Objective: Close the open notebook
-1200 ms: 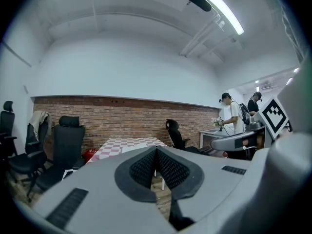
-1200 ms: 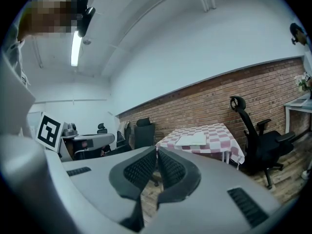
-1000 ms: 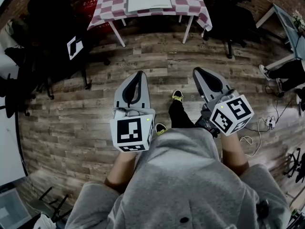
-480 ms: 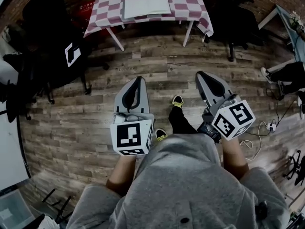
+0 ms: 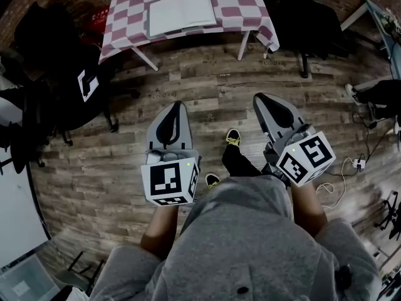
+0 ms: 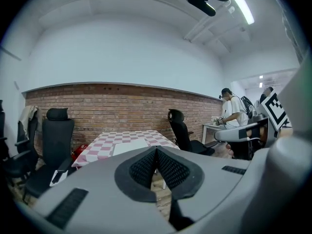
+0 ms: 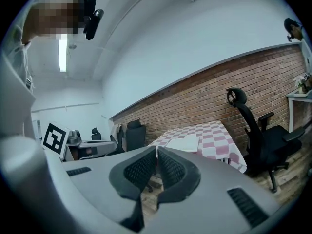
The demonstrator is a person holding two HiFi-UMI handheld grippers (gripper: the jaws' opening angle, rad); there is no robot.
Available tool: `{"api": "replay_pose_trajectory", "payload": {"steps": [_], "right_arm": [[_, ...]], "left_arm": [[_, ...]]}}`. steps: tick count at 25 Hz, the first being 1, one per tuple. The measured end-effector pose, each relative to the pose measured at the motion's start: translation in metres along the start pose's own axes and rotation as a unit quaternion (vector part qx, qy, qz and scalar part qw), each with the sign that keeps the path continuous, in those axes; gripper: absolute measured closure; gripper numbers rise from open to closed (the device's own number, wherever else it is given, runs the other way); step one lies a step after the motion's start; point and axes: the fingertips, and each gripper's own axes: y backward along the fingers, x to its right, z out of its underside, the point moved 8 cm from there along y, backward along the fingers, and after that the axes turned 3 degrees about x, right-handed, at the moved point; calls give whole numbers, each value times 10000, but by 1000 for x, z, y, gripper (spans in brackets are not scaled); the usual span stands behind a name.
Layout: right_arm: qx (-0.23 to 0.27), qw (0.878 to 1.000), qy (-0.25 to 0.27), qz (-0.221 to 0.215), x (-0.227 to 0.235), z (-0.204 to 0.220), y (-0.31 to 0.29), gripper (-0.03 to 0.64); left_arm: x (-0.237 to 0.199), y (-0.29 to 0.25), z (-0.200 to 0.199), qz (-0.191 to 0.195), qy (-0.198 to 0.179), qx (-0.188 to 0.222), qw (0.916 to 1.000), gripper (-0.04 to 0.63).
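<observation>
Holding both tools out over the plank floor [image 5: 207,86], well short of the checkered table [image 5: 247,5]. Left gripper [image 5: 177,105] is sitting clenched, jaws together, nothing between them; right gripper [image 5: 259,96] is doing the same, clenched and empty. Open notebook [image 5: 182,11] is lying flat on the table, pages up, well apart from both grippers. Black office chair [image 6: 181,130] is standing beside the table, brick wall [image 6: 122,106] running behind.

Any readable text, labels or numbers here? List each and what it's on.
None readable.
Cubes of left gripper and right gripper: square marker patterns, no letters.
White card at left: marker pattern only.
Red item: pale print, too blurred.
Pages of open notebook: too small to read.
</observation>
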Motion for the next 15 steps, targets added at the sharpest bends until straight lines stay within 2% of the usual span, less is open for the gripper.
{"api": "replay_pose_trajectory", "payload": {"steps": [8,15], "right_arm": [[-28,10000,0,12,40,-16,-27,584],[-7,9999,-53,-95,62,-29,-42,584]], "left_arm": [[3,-48,-17,-23,-52,-52,10000,588],[5,-70,-29,-157,-74,-66,9998,588]]}}
